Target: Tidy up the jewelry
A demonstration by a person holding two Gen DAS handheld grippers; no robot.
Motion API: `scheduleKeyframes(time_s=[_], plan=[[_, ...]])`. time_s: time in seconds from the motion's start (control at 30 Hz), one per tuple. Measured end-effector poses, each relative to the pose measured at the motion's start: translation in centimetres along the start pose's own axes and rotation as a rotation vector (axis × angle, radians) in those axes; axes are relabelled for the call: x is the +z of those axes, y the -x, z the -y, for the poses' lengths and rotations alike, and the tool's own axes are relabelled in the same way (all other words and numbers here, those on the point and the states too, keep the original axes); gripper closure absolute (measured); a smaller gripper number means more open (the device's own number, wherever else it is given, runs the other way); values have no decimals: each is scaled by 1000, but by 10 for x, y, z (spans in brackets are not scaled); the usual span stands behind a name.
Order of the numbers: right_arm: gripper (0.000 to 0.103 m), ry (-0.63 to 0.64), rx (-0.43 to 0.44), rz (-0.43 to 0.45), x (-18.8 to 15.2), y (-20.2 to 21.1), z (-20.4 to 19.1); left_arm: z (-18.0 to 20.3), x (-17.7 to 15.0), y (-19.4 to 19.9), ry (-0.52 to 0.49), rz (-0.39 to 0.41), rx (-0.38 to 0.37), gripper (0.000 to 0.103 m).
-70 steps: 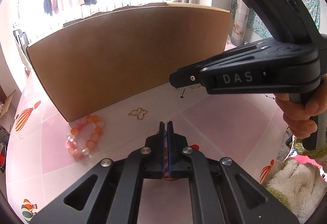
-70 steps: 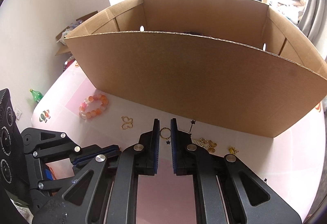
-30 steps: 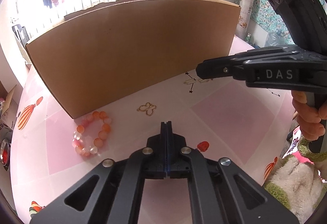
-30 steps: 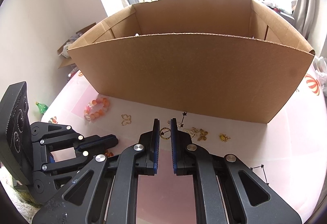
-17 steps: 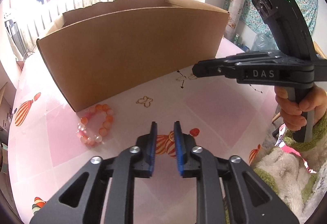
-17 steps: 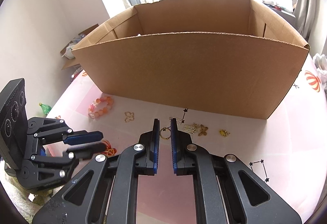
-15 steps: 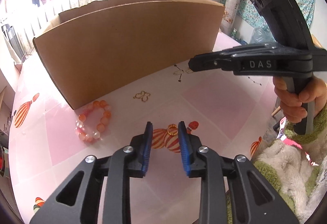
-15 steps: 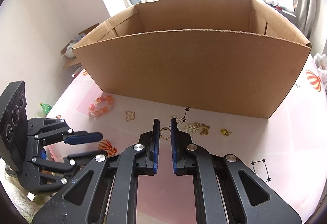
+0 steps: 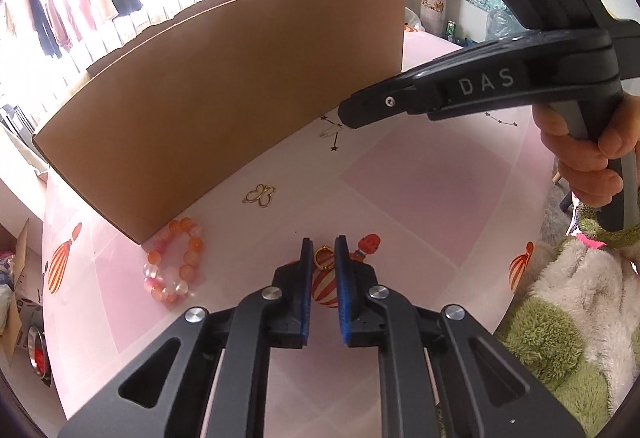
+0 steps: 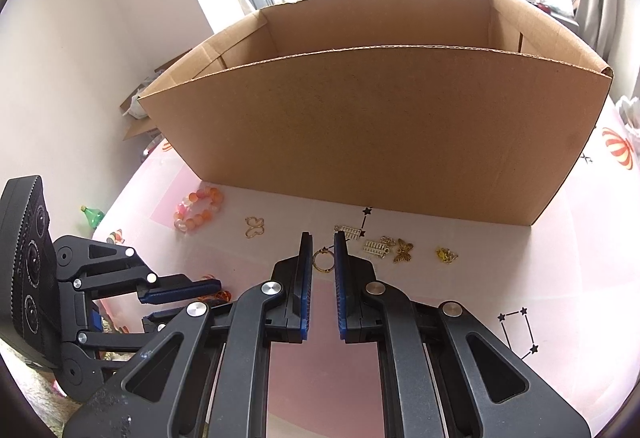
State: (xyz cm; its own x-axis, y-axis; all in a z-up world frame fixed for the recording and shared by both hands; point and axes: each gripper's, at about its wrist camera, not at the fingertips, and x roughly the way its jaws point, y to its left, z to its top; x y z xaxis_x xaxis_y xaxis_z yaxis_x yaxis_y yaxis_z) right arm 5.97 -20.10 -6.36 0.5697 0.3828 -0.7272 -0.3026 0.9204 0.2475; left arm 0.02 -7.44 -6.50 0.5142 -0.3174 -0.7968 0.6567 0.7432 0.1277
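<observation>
Plainly, each gripper pinches a gold ring: left gripper point(image 9: 324, 252) has just been closing on its gold ring point(image 9: 323, 257); right gripper point(image 10: 323, 252) clamps a hoop point(image 10: 322, 261). Either could slip before reaching the cardboard box point(image 10: 376, 126) at twelve o'clock; thin metal, little contact.

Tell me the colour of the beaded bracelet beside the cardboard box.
Orange, pink and clear beads; the left wrist view shows it best.

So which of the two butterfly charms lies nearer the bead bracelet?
The hollow wire-outline butterfly, lying alone near the bead bracelet; the solid bronze butterfly sits among other charms.
</observation>
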Motion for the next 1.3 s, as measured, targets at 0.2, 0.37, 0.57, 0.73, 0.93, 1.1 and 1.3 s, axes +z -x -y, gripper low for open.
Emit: scheduleKeyframes(time_s=[0.2,0.37,0.57,0.73,0.93,1.1,1.3], plan=[[95,1,7,12,0,5,2,7,-2,-3,19,7,15,103],[95,-1,7,18,-1,8,4,-4,-5,1,59,38,17,103],[95,-6,10,14,-1,6,3,-12,-15,4,61,-11,32,103],[95,-11,21,8,-2,4,3,0,-14,2,39,-14,57,103],[95,-22,28,1,-3,1,2,4,-1,-11,84,20,84,103],[94,-29,29,-11,-9,0,1,3,2,-7,136,21,62,102],[94,-25,22,-36,-20,-4,-3,2,-4,9,225,-32,-45,87]])
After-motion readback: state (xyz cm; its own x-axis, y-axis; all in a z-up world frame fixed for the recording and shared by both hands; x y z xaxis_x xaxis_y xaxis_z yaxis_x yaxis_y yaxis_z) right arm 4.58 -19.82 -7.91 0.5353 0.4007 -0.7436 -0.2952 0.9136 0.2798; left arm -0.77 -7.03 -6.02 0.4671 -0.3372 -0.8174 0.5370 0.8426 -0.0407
